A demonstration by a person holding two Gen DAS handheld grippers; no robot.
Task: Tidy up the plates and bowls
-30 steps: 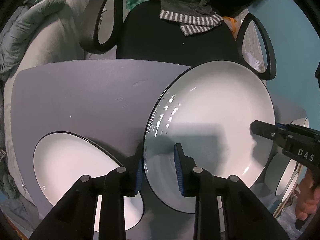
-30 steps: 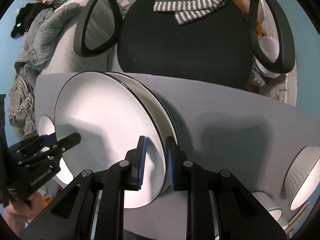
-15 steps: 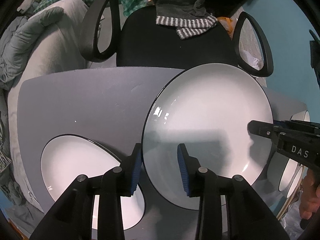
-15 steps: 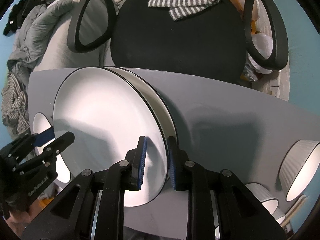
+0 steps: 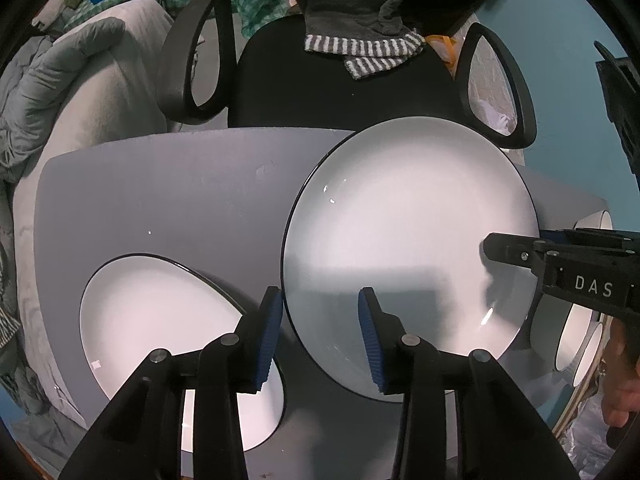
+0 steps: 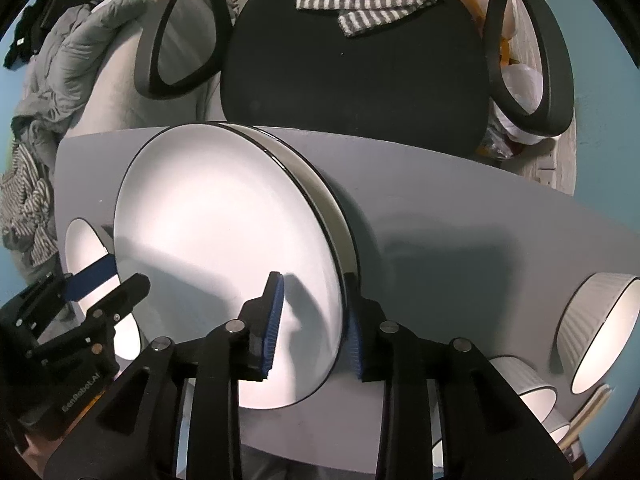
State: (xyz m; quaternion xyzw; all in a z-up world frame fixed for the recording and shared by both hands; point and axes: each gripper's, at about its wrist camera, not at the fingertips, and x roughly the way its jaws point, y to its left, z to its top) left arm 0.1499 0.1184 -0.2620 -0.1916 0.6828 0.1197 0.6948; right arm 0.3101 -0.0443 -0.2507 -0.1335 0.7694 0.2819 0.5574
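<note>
The white top plate rests on a second plate on the grey desk. Its rim sits between the left gripper and right gripper, both jaws opening, pads just clear. Another plate lies left; ribbed bowls right.

A grey desk is seen carrying stacked white plates, another white plate near its left edge, and ribbed white bowls at its right edge.
</note>
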